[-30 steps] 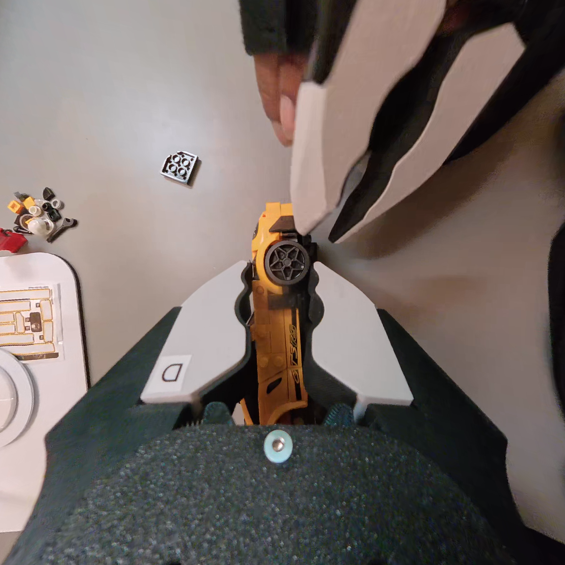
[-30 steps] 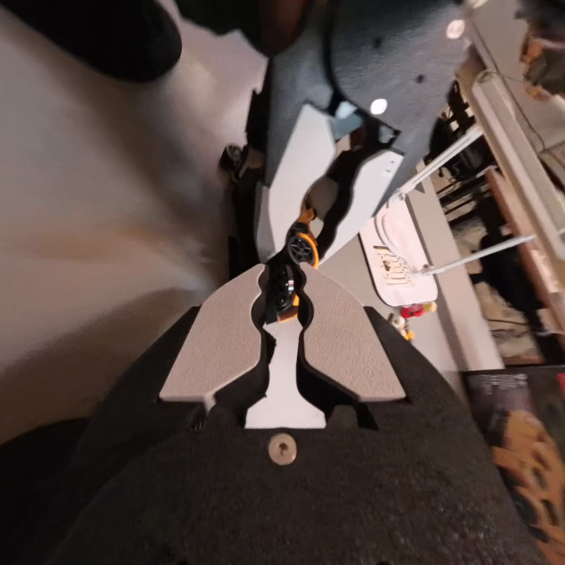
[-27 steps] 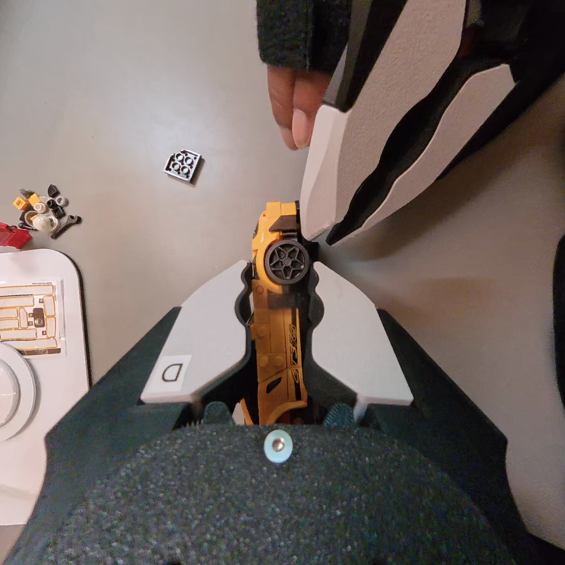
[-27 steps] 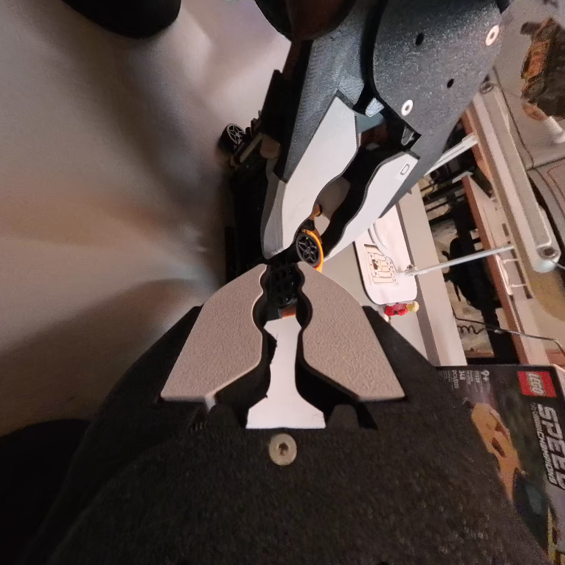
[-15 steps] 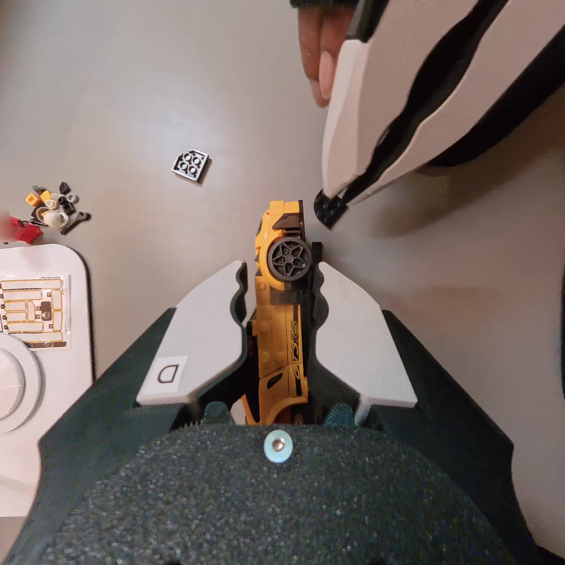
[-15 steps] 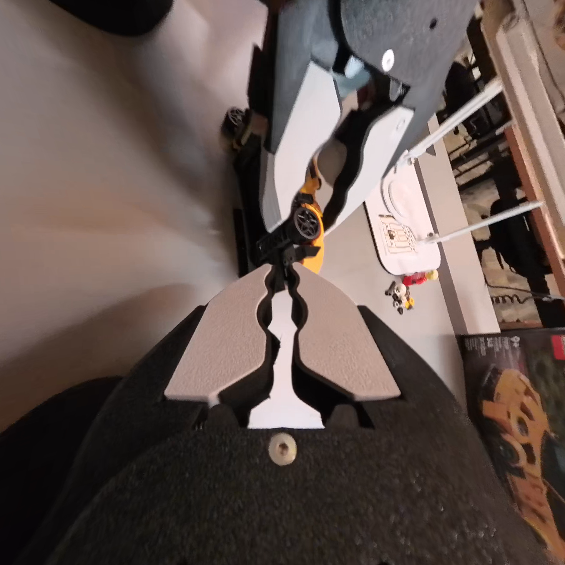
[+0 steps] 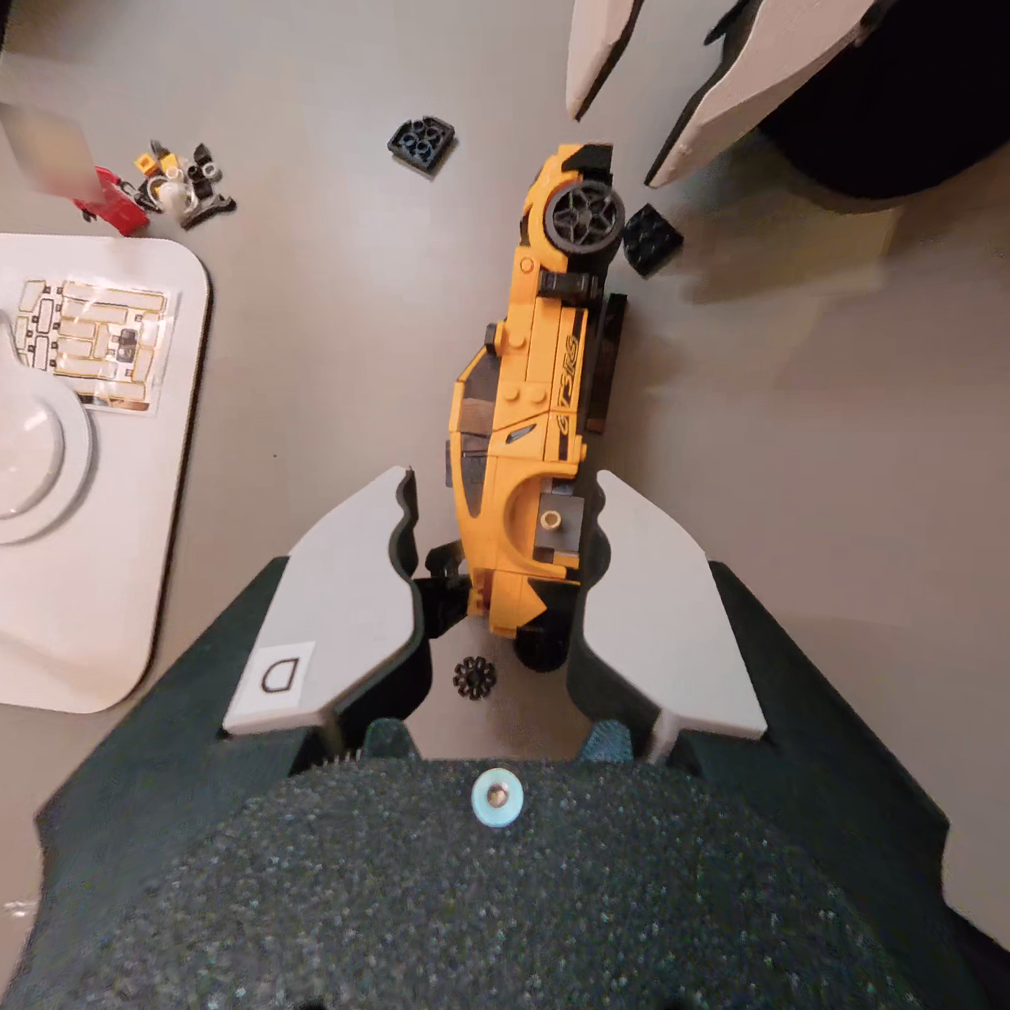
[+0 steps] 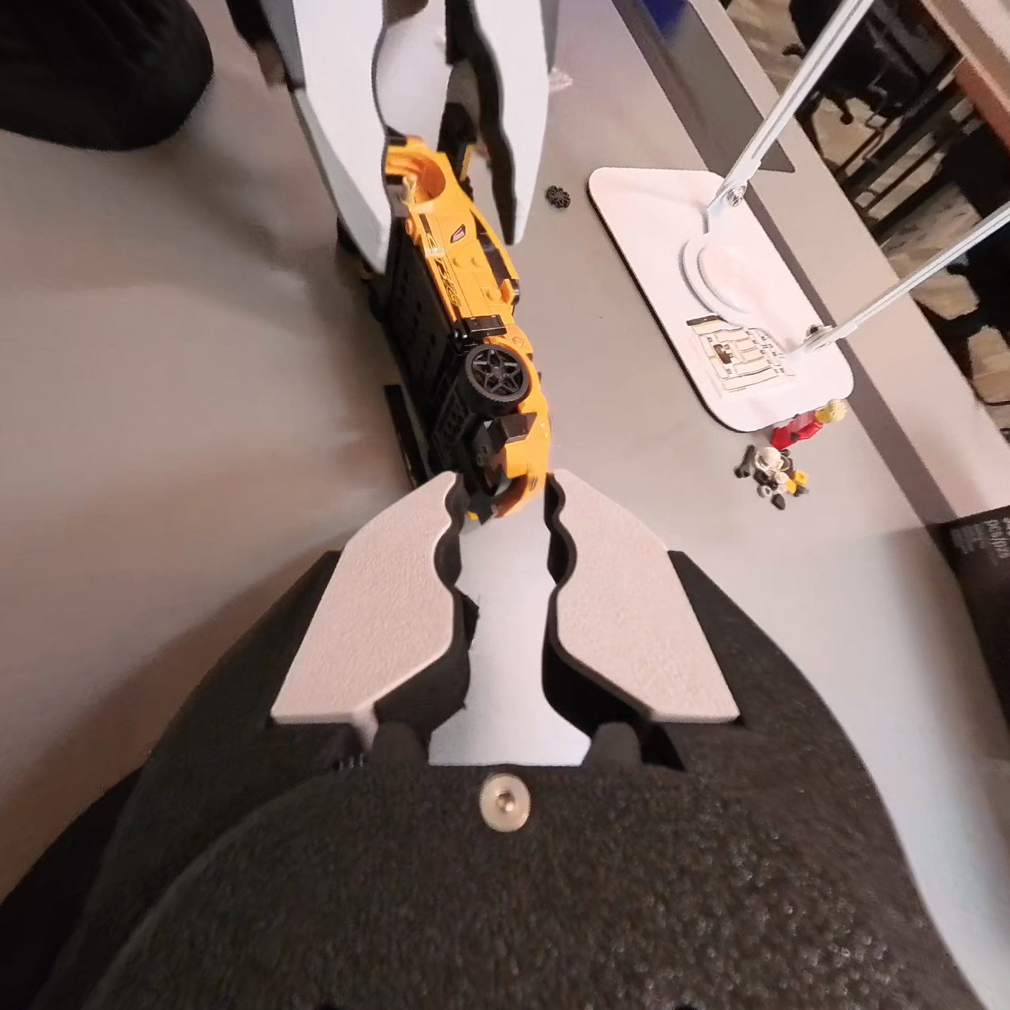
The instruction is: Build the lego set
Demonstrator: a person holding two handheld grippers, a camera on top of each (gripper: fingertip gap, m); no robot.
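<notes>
While the yellow brick-built sports car (image 7: pixel 524 393) lies on its side, long axis running near-to-far, the left gripper (image 7: pixel 505 492) straddles its near end, jaws spread, and the right gripper (image 8: pixel 500 483), also spread and empty, hovers at its far end.

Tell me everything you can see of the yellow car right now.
The yellow car is a brick-built model with black stripes, dark windows and a black chassis. It lies on its side on the grey table. One black spoked wheel is fitted; the other arch facing up shows a bare axle pin. Both grippers look open around its ends.
</notes>
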